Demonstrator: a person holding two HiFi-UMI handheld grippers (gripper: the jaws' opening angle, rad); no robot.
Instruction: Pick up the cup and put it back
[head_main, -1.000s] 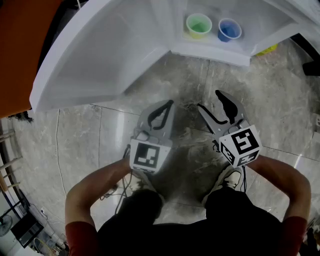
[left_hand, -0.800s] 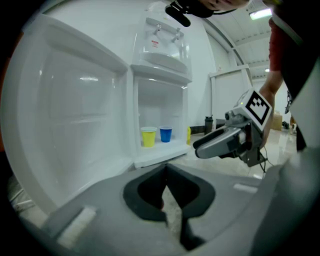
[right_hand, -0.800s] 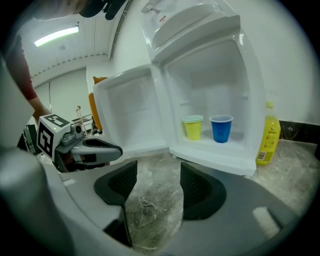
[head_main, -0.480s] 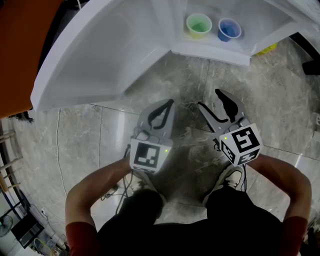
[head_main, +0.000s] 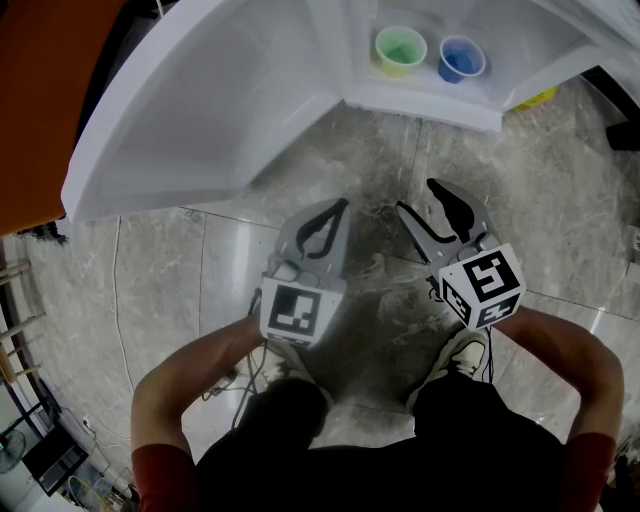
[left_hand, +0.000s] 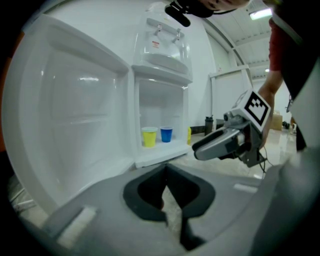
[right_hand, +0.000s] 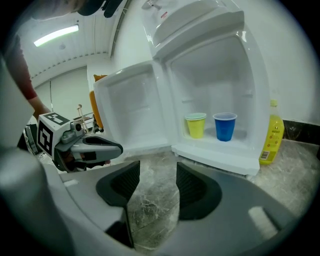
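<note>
**Head view:** A person stands on a grey marble floor (head_main: 200, 300) facing a white cabinet (head_main: 420, 105) whose door (head_main: 200, 120) is swung wide to the left. A yellow-green cup (head_main: 400, 48) and a blue cup (head_main: 461, 58) stand upright, side by side and just apart, inside the open compartment, well away from both tools. The left gripper (head_main: 337, 208) is held over the floor with its fingers pressed together. The right gripper (head_main: 418, 198), just beside it, has its fingers spread.

**Left gripper view:** The left gripper's fingers (left_hand: 145, 192) meet at the tips and hold nothing. Beyond them the two cups sit in the compartment, yellow-green on the left, blue on the right. The right gripper reaches in from the right above the floor.

**Right gripper view:** The right gripper's fingers (right_hand: 192, 187) stand apart, having just been closing a little, with only bare floor between them. The cups stand ahead in the compartment. A yellow bottle (right_hand: 272, 132) stands just outside the cabinet's right wall, and the left gripper shows at the left edge.
</note>
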